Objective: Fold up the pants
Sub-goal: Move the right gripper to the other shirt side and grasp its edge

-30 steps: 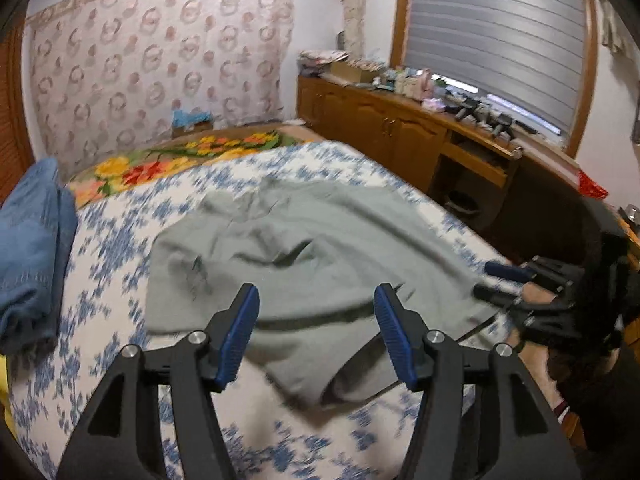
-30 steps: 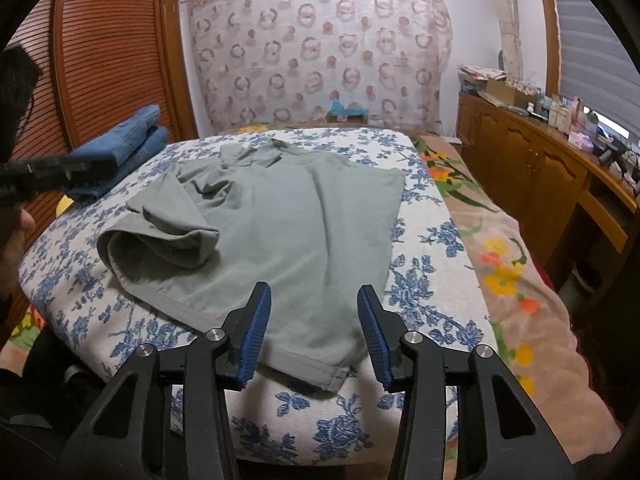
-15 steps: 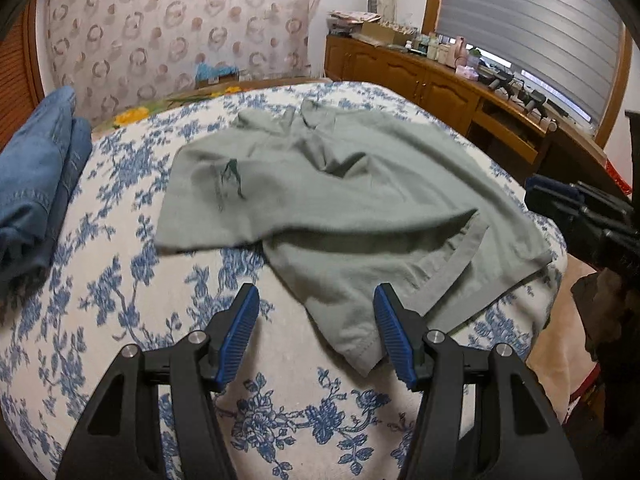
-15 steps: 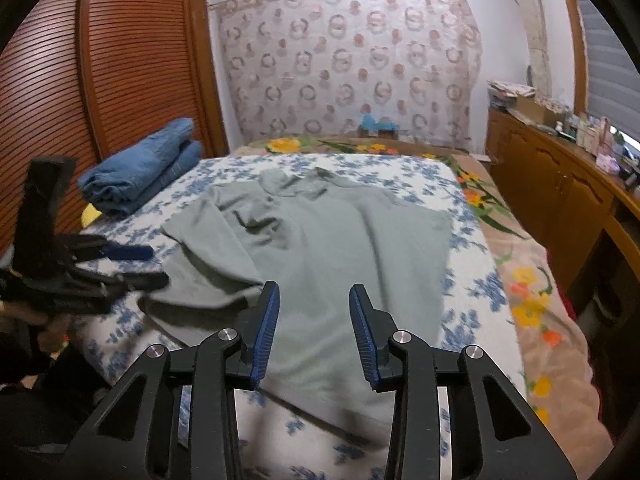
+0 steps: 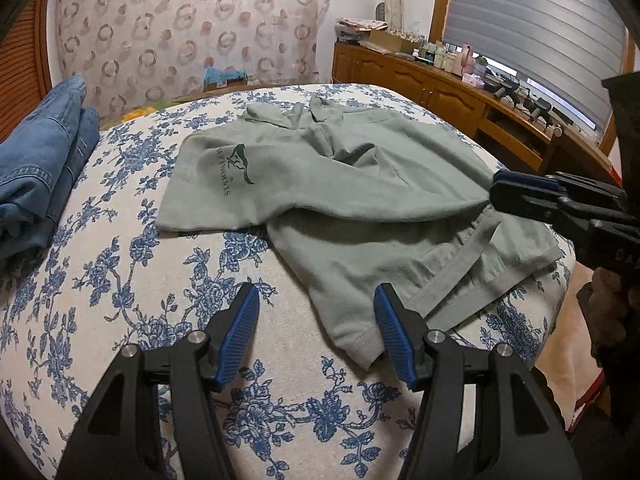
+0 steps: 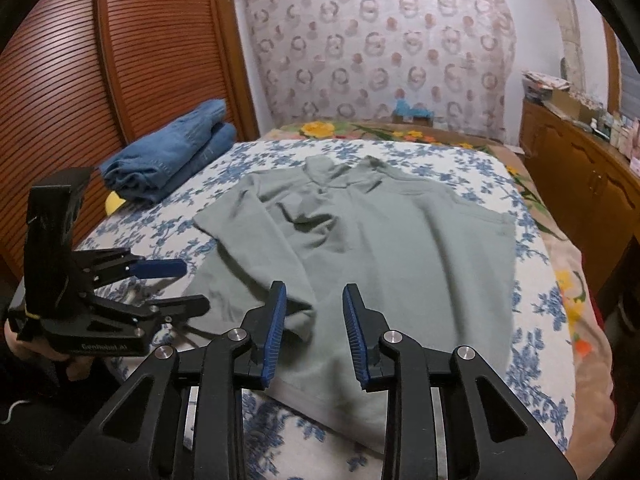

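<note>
The left tongs point(image 5: 316, 330) hang released just over the near edge of the bed point(image 5: 100, 280), their blue pads wide apart around one corner of the grey-green garment point(image 5: 328, 196) without pressing on it. The right tongs point(image 6: 314, 332) have just been narrowing; their pads stand a little apart above the cloth's near hem, and nothing is pinched between them as far as this blurred view shows.

The garment lies across the middle of the flowered bedspread, crumpled, with one flap already thrown over itself and a dark printed logo point(image 5: 236, 168) facing up on it. By its look it is more a collared top than pants, though I cannot be sure. I judge the folding barely begun: at most a loose first fold exists, the edges are not squared, and further folds and smoothing remain.

Beyond it on the left of the bed sits a folded stack of blue jeans point(image 6: 172, 156), well apart from the garment, seemingly finished work. Farther back are a patterned curtain point(image 6: 380, 52) and a wooden cabinet point(image 5: 440, 92) crowded with small items. Nothing blocks the cloth; only the two tongs crowding the same near hem could hinder each other.
</note>
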A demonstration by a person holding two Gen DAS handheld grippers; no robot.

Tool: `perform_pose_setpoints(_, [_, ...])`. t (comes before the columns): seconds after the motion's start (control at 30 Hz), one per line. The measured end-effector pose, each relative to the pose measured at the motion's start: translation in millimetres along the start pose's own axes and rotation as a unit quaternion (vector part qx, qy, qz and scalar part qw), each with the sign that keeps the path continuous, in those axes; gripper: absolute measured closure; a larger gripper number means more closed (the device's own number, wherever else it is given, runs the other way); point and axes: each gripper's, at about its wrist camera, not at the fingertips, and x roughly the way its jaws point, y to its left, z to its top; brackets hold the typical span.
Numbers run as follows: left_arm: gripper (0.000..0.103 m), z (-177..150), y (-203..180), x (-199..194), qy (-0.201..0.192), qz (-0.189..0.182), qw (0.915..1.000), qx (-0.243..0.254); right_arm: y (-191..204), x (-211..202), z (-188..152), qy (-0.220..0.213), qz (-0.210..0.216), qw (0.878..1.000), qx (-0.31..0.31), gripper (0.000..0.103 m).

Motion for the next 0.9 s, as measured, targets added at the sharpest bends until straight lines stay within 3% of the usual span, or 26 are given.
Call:
perform_pose_setpoints(0.33, [0.043, -1, 2, -1, -0.007, -0.005, 1.0, -0.005, 0, 32, -5, 0.048, 0.012, 0.999, 0.004, 0.076])
perform_pose_setpoints(0.47, [0.043, 0, 6, -4, -0.005, -0.01, 0.9997, -0.021, 5, 33, -6, 0.051, 0.024, 0.998, -0.004, 0.093])
perform_pose_setpoints(0.6, [0.043, 2, 8, -13, -0.019, 0.003, 0.9995, -0.025, 9, 22, -1, 0.023, 0.027, 0.999, -0.008, 0.098])
perform_pose_setpoints(0.9, [0.044, 11, 6, -29, -0.044, 0.002, 0.9988, -0.022, 20, -25, 14, -0.06, -0.001, 0.998, -0.03, 0.099])
